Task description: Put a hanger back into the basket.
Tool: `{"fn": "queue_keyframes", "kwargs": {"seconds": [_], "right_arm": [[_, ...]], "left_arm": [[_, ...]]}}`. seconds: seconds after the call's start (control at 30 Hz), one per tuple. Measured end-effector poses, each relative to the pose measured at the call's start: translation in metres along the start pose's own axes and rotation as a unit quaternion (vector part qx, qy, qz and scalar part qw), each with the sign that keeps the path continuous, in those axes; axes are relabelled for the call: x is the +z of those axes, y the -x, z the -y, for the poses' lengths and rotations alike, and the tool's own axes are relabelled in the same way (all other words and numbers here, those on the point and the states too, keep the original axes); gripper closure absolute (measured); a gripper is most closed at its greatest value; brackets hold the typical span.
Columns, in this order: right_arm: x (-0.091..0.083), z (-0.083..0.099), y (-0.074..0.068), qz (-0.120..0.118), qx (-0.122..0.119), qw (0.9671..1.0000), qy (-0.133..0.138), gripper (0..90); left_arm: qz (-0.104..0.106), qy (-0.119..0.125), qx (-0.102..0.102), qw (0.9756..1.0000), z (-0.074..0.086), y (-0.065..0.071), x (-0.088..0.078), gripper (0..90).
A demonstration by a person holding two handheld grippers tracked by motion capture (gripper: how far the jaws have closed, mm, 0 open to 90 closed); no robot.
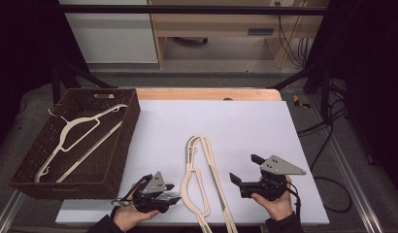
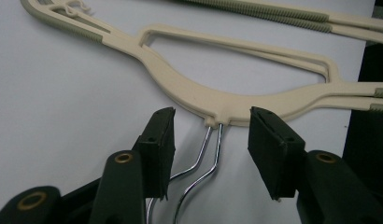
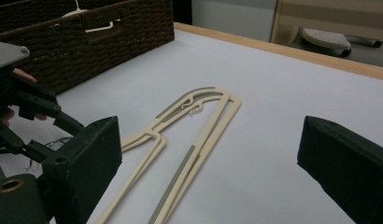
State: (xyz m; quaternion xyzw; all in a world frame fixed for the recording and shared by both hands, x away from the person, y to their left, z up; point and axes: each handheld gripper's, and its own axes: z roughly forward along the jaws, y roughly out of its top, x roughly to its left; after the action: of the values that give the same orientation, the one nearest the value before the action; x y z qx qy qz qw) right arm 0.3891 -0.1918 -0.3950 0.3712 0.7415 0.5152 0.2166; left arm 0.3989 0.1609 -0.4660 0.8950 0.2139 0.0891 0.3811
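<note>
Your left tool straddles the hanger hooks, not gripping.
Your right tool gapes empty; hook ends vanish beneath the pads, bare worktop beside.

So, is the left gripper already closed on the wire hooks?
No, the left gripper straddles the wire hooks, with gaps on both sides.

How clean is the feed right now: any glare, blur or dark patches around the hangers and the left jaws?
High view: white mat evenly lit, dark surroundings, hangers clear. Left gripper view: hanger neck sharp, slight shine on the wire hooks, dark strip at right edge. Right gripper view: its near jaws soft, basket dim but readable.
</note>
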Motion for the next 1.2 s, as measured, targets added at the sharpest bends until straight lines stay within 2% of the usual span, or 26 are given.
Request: {"fn": "queue_keyframes", "kwargs": {"seconds": [0.1,0.17,0.23,0.27,0.4,0.5,0.53,0.7,0.77,0.8,0.83,0.93,1.1,1.2], "right_arm": [[0.000,0.000,0.000,-0.002,-0.002,1.0000,-0.001,6.7],[0.000,0.000,0.000,-0.001,-0.001,1.0000,0.000,6.7],[0.000,0.000,0.000,-0.001,-0.001,1.0000,0.000,6.7],[0.000,0.000,0.000,-0.001,-0.001,1.0000,0.001,6.8],[0.000,0.000,0.000,-0.001,-0.001,1.0000,0.000,6.8],[0.000,0.000,-0.001,-0.001,-0.002,1.0000,0.000,6.9],[0.000,0.000,-0.001,-0.003,-0.003,1.0000,0.000,6.9],[0.001,0.000,-0.001,-0.003,-0.002,1.0000,0.000,7.0],[0.001,0.000,-0.001,-0.004,-0.002,1.0000,-0.002,7.1],[0.001,0.000,-0.001,-0.003,-0.003,1.0000,-0.002,7.1],[0.002,0.001,-0.001,-0.004,-0.004,1.0000,-0.002,7.1],[0.003,0.001,-0.002,-0.005,-0.005,1.0000,-0.004,7.1],[0.003,0.001,-0.002,-0.006,-0.004,1.0000,-0.004,7.1],[0.004,0.001,-0.002,-0.007,-0.003,1.0000,-0.005,7.1]], "left_arm": [[-0.004,-0.010,0.007,0.9999,0.001,0.001,0.004,58.6],[-0.003,-0.013,0.004,0.9999,0.001,0.002,0.007,62.6],[-0.005,-0.025,0.014,0.9996,0.001,0.002,0.009,65.9],[-0.007,-0.023,0.010,0.9997,0.001,0.003,0.010,66.8],[-0.005,-0.025,0.014,0.9996,0.001,0.004,0.010,72.0],[-0.012,-0.039,0.028,0.9988,0.000,0.004,0.009,75.5],[-0.012,-0.035,0.021,0.9991,0.000,0.005,0.010,76.5],[-0.013,-0.043,0.023,0.9987,-0.002,0.002,0.010,84.8],[-0.007,-0.043,0.022,0.9988,-0.002,0.001,0.011,85.6],[-0.007,-0.043,0.026,0.9987,-0.003,0.001,0.011,86.0],[-0.007,-0.053,0.039,0.9978,-0.004,-0.001,0.010,86.3],[-0.003,-0.058,0.045,0.9973,-0.005,-0.002,0.010,87.1],[0.019,-0.055,0.038,0.9976,-0.007,-0.008,0.007,88.0],[0.020,-0.053,0.040,0.9976,-0.008,-0.008,0.004,88.1]]}}
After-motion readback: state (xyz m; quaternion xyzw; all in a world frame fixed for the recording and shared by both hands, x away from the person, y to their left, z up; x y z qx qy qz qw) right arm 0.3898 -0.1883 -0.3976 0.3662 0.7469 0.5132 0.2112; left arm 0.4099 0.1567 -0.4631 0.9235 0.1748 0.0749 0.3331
